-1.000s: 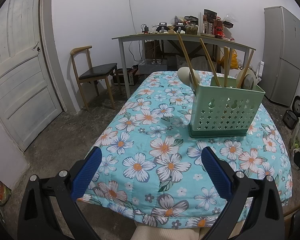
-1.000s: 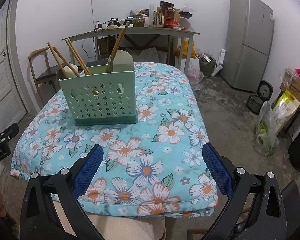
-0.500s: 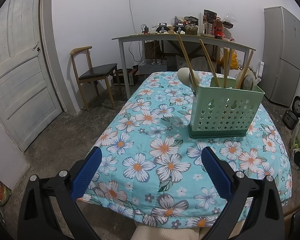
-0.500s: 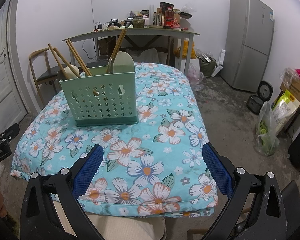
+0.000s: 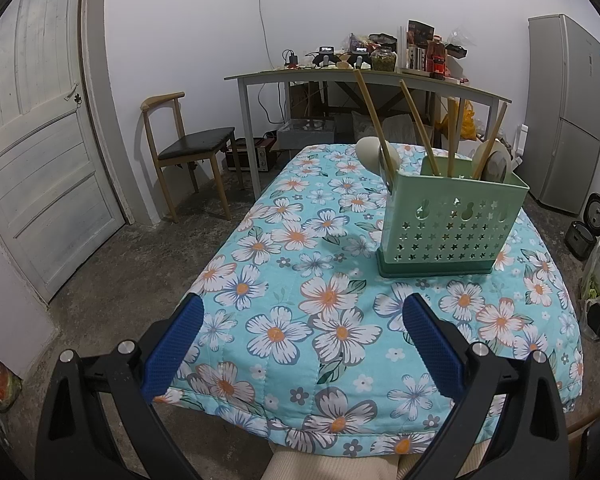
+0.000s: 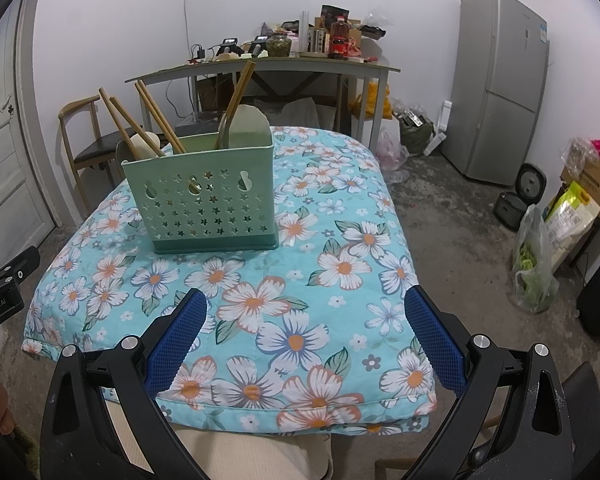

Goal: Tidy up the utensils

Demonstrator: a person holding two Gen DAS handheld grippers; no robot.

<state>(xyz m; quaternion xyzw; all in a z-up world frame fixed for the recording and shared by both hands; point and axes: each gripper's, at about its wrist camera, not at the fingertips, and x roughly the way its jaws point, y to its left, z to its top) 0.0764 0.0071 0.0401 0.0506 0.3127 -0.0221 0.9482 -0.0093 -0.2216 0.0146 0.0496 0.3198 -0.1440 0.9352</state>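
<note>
A mint-green utensil holder [image 5: 452, 228] [image 6: 208, 200] with star-shaped holes stands upright on the floral blue tablecloth [image 5: 300, 304] [image 6: 300, 312]. Wooden chopsticks [image 5: 374, 116] [image 6: 156, 120] and pale spoons [image 5: 370, 152] [image 6: 244, 128] stick out of its top. My left gripper [image 5: 302, 320] hovers open over the near edge of the table, well short of the holder, nothing between its blue pads. My right gripper [image 6: 304, 316] is likewise open and empty above the near edge, the holder ahead and to its left.
A wooden chair [image 5: 188, 148] stands by the white door [image 5: 32, 160] at left. A cluttered grey desk [image 5: 364, 80] is behind the table. A fridge [image 6: 500, 88], rice cooker [image 6: 520, 196] and bags [image 6: 540, 264] are at right. A person's knees [image 6: 240, 456] are under the near edge.
</note>
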